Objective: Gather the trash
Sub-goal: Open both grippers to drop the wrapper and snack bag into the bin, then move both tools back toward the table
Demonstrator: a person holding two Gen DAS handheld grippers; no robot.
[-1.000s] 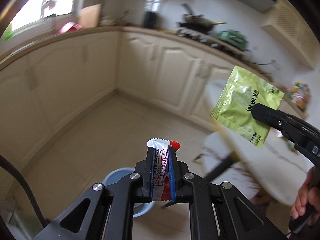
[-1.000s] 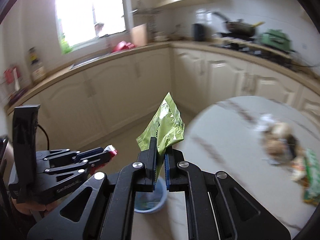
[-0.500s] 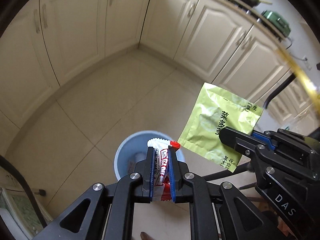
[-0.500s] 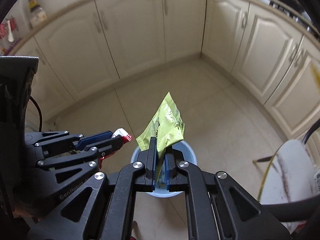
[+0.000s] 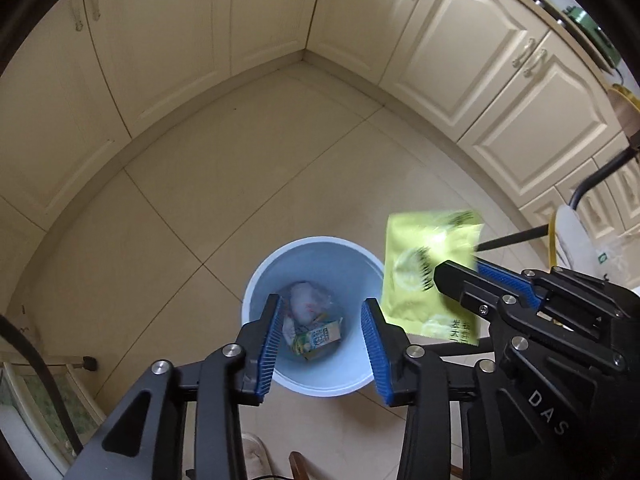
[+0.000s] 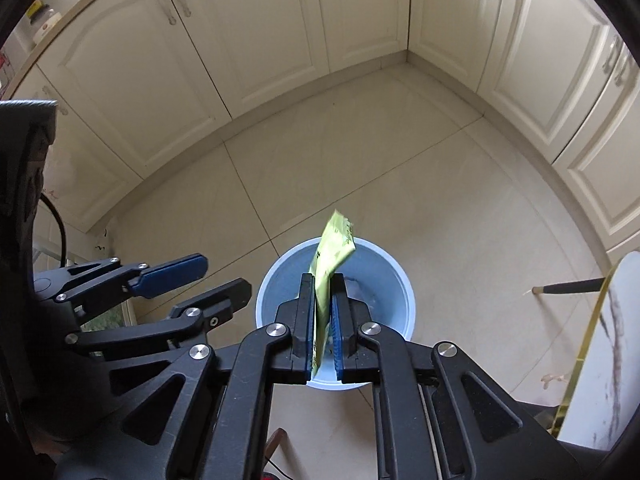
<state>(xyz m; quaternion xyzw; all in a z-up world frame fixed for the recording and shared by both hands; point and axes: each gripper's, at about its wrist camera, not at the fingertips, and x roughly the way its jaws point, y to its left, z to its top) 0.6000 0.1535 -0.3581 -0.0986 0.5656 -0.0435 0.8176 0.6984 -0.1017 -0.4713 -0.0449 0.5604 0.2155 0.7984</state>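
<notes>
1. In the left wrist view, the left gripper [image 5: 322,344] is hanging over the light blue trash bin [image 5: 256,280], which is standing on the tiled floor [image 5: 240,184] near the corner where the cream cabinets [image 5: 472,52] are meeting. Its jaws have just been opening and are now standing spread with nothing between them. The red and white wrapper they were pinching half a second ago is gone from the blue pads. I judge it was dropped into the bin, so this piece of trash is probably collected.

2. Inside the bin some trash is lying: a small drink carton [image 5: 318,338] and crumpled white plastic [image 5: 306,306]. I cannot find the red wrapper among them; the left pad is covering part of the bottom.

3. In the same view, the right gripper [image 5: 460,276] is coming in from the right edge, pinching a green sachet [image 5: 420,280]. The sachet looks blurred and is hanging over the bin's right rim, not clearly inside it.

4. In the right wrist view, the right gripper [image 6: 323,316] is pointing down at the trash bin [image 6: 400,280]. Its jaws are nearly pressed together, with the green sachet [image 6: 334,256] between the pads, but a thin gap is showing beside it, so the grip is maybe loosening. This sachet is the next to be released.

5. The left gripper [image 6: 208,276] is visible at the left with jaws apart. The gripper is hiding most of the bin's contents here.
</notes>
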